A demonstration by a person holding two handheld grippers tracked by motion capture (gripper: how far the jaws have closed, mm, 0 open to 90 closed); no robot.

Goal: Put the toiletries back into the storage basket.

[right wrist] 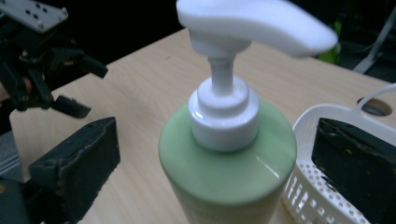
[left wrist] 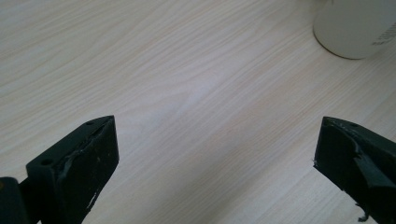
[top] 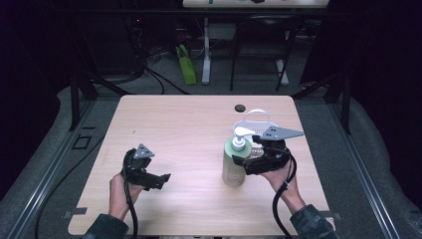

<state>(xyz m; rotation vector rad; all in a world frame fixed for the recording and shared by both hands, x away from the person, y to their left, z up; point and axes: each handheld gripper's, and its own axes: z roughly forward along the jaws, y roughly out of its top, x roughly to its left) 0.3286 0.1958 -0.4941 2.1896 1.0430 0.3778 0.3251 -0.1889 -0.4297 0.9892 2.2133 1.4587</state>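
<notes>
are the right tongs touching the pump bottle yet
Apart. In the right gripper view the right tongs stand open on either side of the pump bottle, with bare table showing between the left jaw and the bottle.

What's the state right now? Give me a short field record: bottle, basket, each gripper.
bottle: green pump bottle upright on the table, white pump head on top
basket: white basket just behind the bottle, on its right-gripper side
right gripper: open, jaws either side of the bottle's top, not closed on it
left gripper: open over bare table, apart from the bottle
</notes>
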